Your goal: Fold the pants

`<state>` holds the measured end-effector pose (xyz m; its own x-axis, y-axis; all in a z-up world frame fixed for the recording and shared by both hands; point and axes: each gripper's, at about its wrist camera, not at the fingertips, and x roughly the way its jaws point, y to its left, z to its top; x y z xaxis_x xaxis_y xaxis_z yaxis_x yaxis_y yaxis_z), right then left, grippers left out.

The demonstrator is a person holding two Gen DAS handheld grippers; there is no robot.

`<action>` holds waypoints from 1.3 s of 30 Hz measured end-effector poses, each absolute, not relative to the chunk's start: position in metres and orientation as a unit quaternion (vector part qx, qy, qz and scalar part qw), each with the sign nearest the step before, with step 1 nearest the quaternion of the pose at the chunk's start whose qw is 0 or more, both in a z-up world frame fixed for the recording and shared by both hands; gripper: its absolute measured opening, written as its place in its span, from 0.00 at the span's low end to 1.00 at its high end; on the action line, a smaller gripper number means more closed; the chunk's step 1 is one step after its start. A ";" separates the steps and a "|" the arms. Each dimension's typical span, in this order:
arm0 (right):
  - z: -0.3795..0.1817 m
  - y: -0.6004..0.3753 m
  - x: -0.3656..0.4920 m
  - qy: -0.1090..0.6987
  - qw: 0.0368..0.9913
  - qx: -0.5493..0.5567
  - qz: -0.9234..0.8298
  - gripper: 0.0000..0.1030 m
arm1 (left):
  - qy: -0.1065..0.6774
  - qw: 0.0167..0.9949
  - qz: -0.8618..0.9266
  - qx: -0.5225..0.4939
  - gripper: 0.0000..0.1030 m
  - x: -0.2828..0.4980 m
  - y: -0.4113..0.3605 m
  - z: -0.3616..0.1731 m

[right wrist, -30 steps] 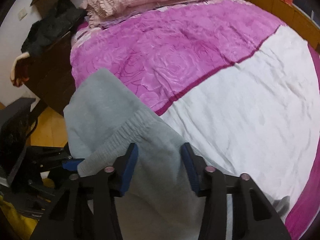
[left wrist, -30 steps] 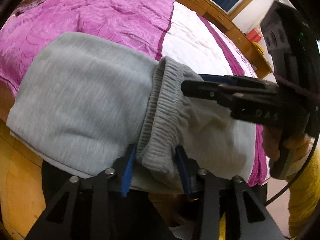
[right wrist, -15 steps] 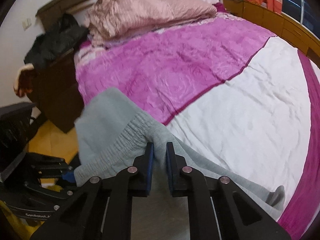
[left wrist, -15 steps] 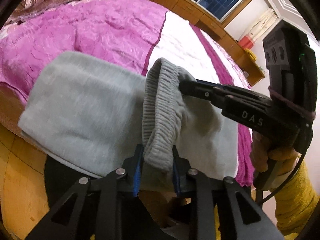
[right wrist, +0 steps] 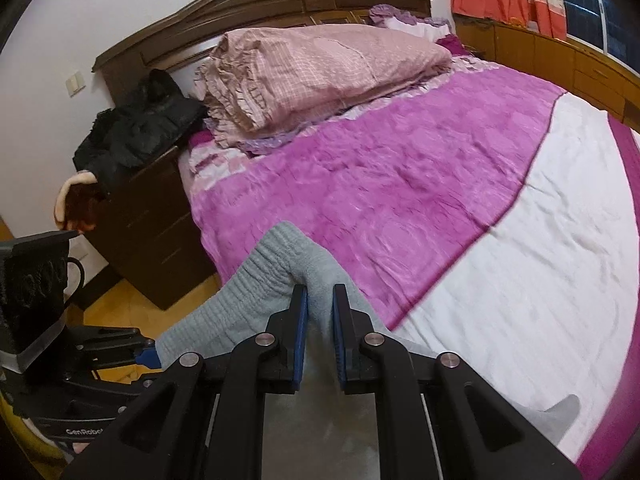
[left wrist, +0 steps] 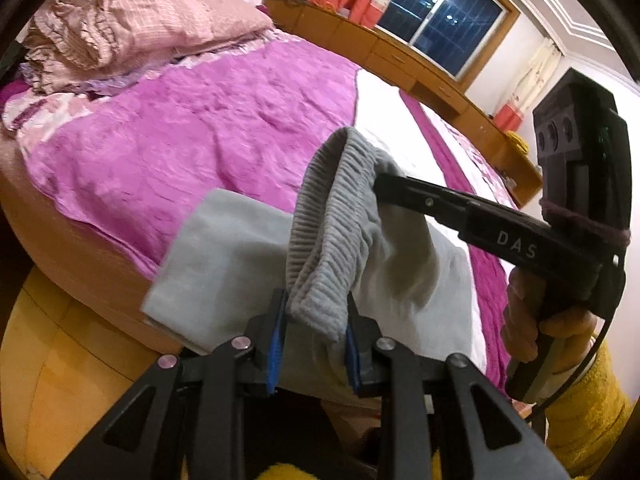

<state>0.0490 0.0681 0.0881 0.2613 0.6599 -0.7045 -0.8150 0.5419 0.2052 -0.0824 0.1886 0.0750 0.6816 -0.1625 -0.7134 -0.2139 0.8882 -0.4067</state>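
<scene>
Sweatpants [left wrist: 248, 256], grey with a ribbed elastic waistband [left wrist: 324, 240], hang lifted off the near edge of the bed [right wrist: 520, 280], held at the waistband by both tools. The left gripper [left wrist: 314, 320] has its blue-padded jaws closed on a bunched fold of the waistband, the thick cloth filling the gap between the pads. The right gripper [right wrist: 320, 312] has its jaws pinched tight on a thinner ridge of the same grey cloth just beside the waistband; in the left wrist view its black fingers reach in from the right and disappear behind the raised band, with a hand [left wrist: 548, 320] wrapped around the handle. The stretch of waistband between the two grips arches upward like a hump. Below it the rest of the garment drapes down, one flat grey panel lying over the bed's edge above the wooden floor [left wrist: 44, 344], another part trailing across the white section of the bedspread [right wrist: 400, 184], where a grey corner of cloth shows near the lower right of the right wrist view. The bedspread is magenta with a broad white panel. A folded pink quilt [right wrist: 320, 72] lies at the head of the bed against the dark wooden headboard [right wrist: 240, 12]. A dark nightstand [right wrist: 144, 216] piled with black clothing stands beside the bed.
</scene>
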 end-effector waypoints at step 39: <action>0.055 -0.003 0.061 0.457 0.798 0.007 0.394 0.15 | 0.410 0.889 0.062 -0.195 0.32 -0.080 0.231 0.066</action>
